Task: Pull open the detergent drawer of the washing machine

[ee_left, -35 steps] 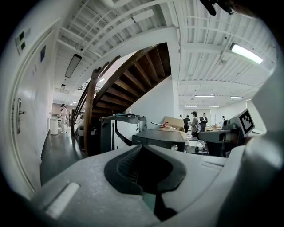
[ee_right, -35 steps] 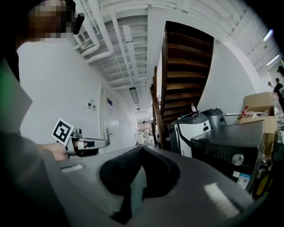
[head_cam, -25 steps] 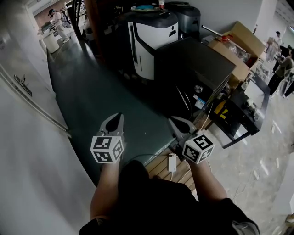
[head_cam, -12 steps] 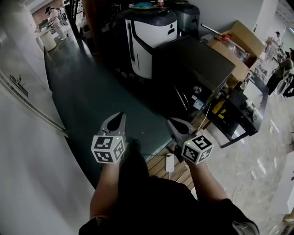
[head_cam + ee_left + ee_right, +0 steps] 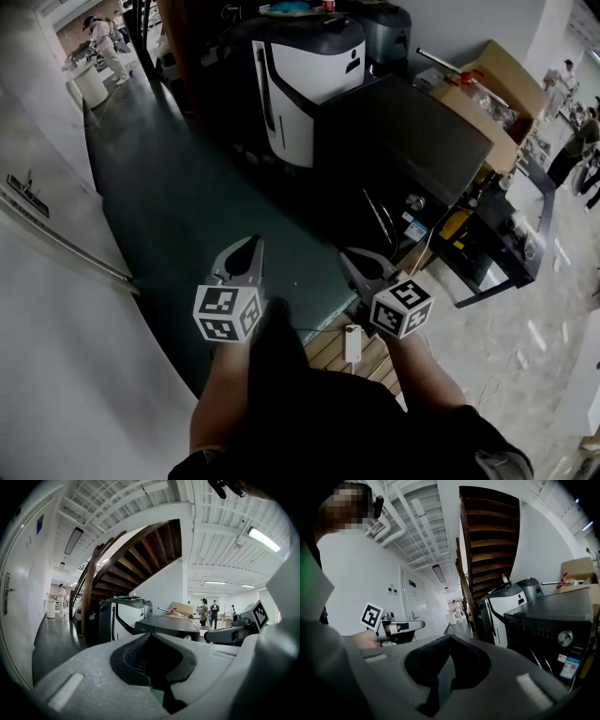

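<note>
Dark green floor (image 5: pixel 187 206) fills the head view. Black washer (image 5: pixel 403 131) stands upper right, beside a white appliance (image 5: pixel 309 75). Left gripper (image 5: pixel 254 242) and right gripper (image 5: pixel 349 255) are held low, well apart from the washer.

Left gripper view: jaws shut together, nothing between them, washer ahead.

Right gripper view: jaws likewise pressed together, empty. Washer front and knob (image 5: pixel 565 638) to the right; drawer indistinct on the dark panel.

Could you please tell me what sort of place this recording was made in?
Probably an open workshop or test hall rather than a home: a dark washing machine stands beside cardboard boxes near a wooden staircase, and people stand about in the background.
</note>
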